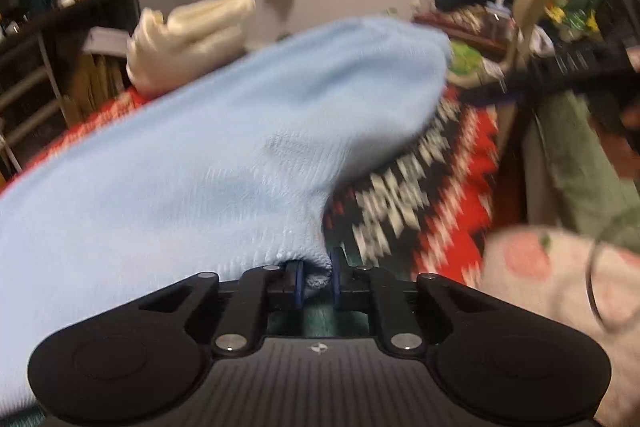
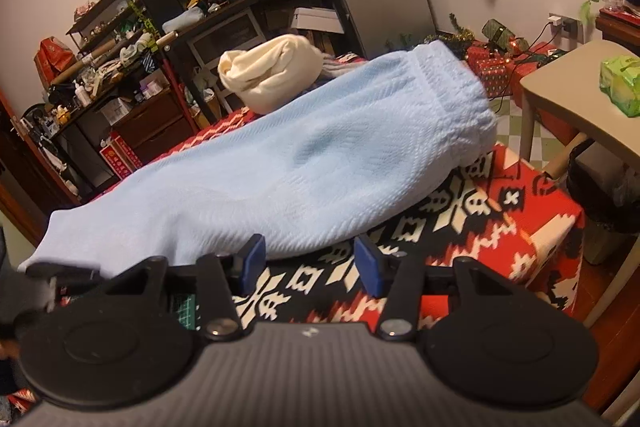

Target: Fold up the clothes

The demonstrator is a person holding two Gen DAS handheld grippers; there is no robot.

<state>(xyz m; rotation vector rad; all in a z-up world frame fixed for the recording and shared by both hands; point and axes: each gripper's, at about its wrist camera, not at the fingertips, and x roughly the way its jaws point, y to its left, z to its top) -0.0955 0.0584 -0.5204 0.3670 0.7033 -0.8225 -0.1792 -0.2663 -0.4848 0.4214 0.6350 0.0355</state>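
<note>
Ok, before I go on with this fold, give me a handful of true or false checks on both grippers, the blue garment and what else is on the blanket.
1. The left gripper is shut on an edge of the light blue garment. True.
2. The right gripper holds the garment too. False: its jaws stand open and empty over the patterned blanket.
3. The garment lies on a plain white sheet. False: it lies on the red, black and white patterned blanket.
4. A cream bundle of cloth sits beyond the garment. True.
5. The green packet lies on the blanket. False: it sits on the beige side table.
</note>
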